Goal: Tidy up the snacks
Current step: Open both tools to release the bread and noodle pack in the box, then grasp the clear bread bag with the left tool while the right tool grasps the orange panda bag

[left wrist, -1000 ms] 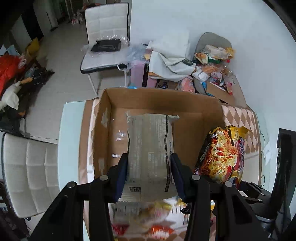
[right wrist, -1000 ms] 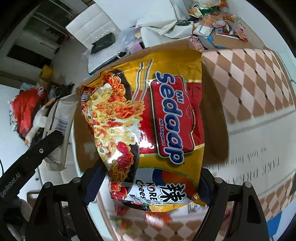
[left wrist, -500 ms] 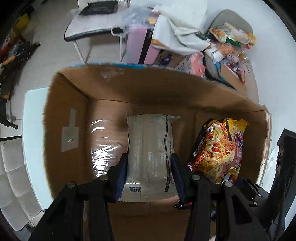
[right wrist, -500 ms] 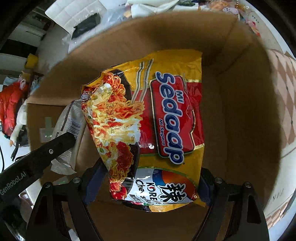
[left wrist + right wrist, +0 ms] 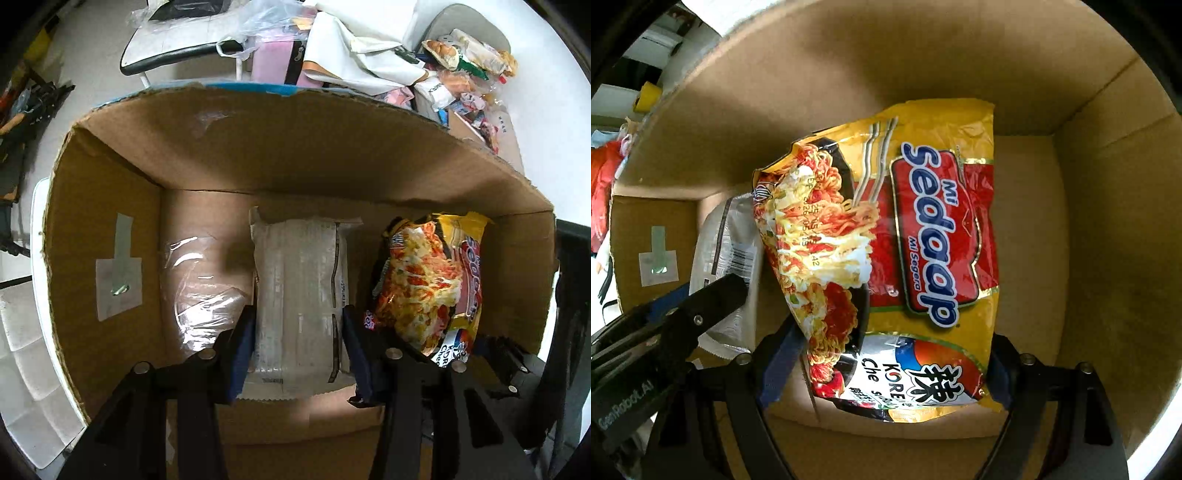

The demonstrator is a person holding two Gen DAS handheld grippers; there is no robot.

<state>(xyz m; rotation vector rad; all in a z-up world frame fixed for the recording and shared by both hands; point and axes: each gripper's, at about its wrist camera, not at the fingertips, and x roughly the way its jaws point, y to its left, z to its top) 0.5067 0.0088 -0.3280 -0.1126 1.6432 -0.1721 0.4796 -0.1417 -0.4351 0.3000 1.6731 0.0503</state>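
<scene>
Cardboard walls fill both views: an open brown box encloses the two grippers, which point steeply down into it.

Left gripper: a silver-grey sealed packet sits between its blue-padded fingers, both pads against the packet's long edges. The jaws are opening slightly, the packet between them. The packet extends ahead of the gripper toward the far wall, its serrated lower edge just behind the fingertips, low inside the box near the floor.

Right gripper: a yellow and red instant-noodle packet, branded "Sedaap", spans the gap between widely spread fingers — its lower corners meet the pads on each side. It is held upright inside the box, just beside the silver-grey packet on the right.

Clear plastic film lies on the box floor left of the left gripper. A grey tape patch is stuck to the left inner wall.

Beyond the far wall — a white chair, a pink box, white cloth and a pile of assorted snack packets.
</scene>
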